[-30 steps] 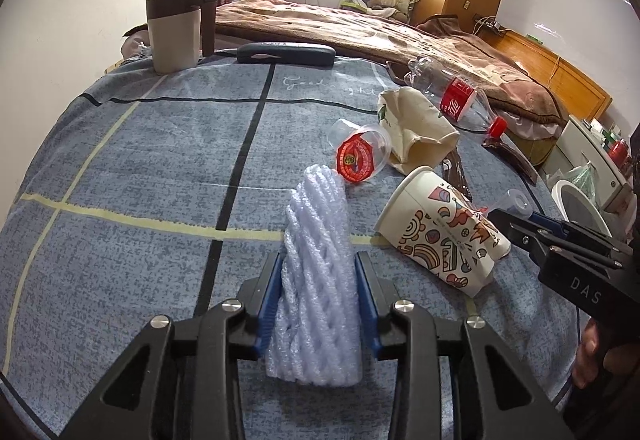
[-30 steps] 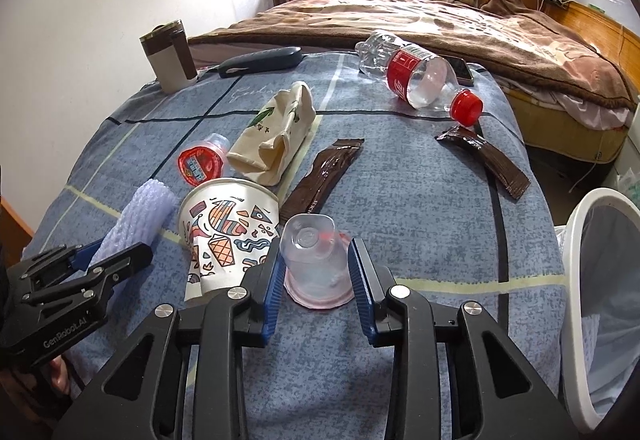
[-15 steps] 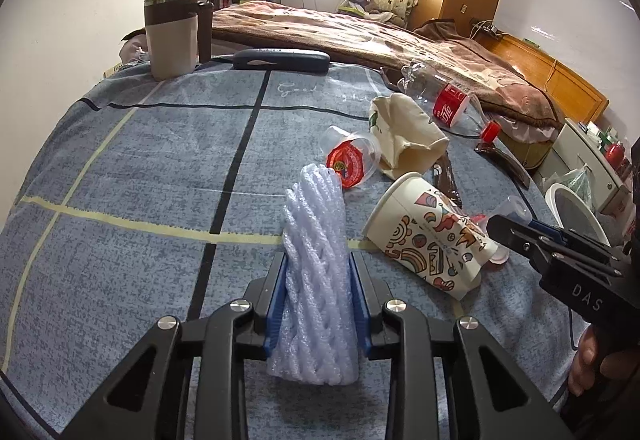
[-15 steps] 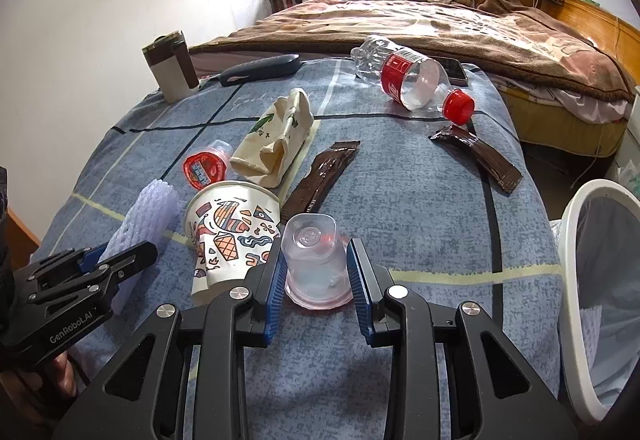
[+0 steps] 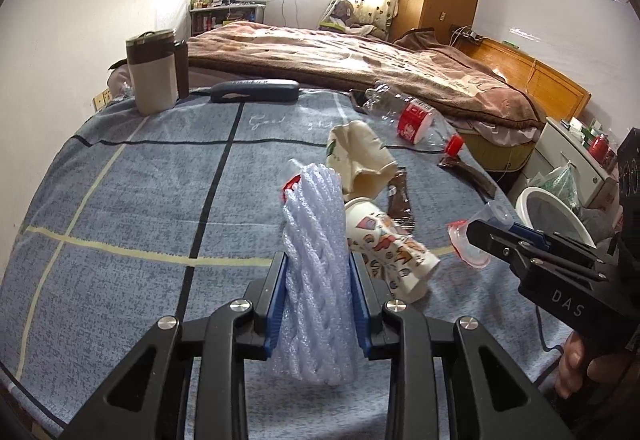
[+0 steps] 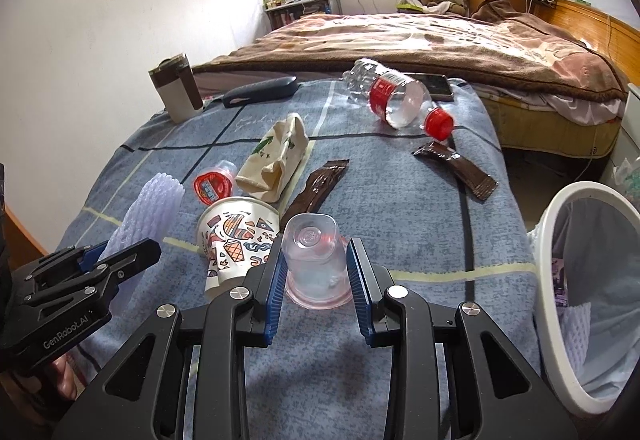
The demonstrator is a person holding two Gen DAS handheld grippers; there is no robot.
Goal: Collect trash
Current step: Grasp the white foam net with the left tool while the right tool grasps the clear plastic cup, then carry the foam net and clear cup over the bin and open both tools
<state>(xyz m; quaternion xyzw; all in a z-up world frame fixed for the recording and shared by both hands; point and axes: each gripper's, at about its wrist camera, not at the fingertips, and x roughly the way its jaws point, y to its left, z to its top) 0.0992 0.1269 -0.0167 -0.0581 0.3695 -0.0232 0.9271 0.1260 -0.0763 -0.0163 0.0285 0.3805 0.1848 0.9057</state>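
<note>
Nearest us, our left tongs (image 5: pixel 318 304) grip the foam net (image 5: pixel 316 280), raised off the blue surface (image 5: pixel 120 207); our right tongs (image 6: pixel 315 290) clamp a clear cup (image 6: pixel 314 260). Beyond lie a paper cup (image 6: pixel 236 236), wrappers (image 6: pixel 316 189) and a bottle (image 6: pixel 396 99); the bin (image 6: pixel 576 207) stands right.

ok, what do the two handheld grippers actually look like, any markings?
Both match: matte black angular linkage bodies with silver pivot bolts and blue pads on the two fingers. The left gripper shows white "GenRobot.AI" lettering on its side in the right wrist view; the right gripper shows "DAS" in the left wrist view. No sleeves visible.
</note>
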